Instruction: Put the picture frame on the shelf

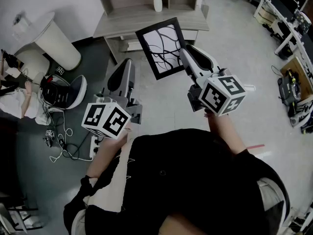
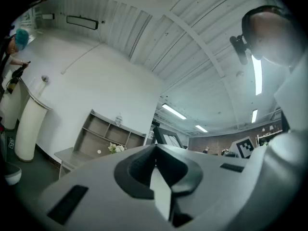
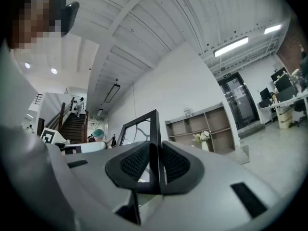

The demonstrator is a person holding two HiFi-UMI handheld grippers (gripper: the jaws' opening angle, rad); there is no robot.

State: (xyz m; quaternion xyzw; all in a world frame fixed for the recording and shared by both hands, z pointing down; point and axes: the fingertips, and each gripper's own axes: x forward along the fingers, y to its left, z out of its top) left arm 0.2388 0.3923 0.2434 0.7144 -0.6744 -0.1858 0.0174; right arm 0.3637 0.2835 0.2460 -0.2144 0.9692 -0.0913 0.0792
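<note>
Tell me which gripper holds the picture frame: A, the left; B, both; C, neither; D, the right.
D: the right gripper is clamped on the black edge of the picture frame, while the left gripper is shut with nothing in it, apart from the frame.

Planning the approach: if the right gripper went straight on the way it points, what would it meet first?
Probably the shelf, near the white vase; the picture frame clamped in the right gripper would arrive first. Depth is unclear.
</note>
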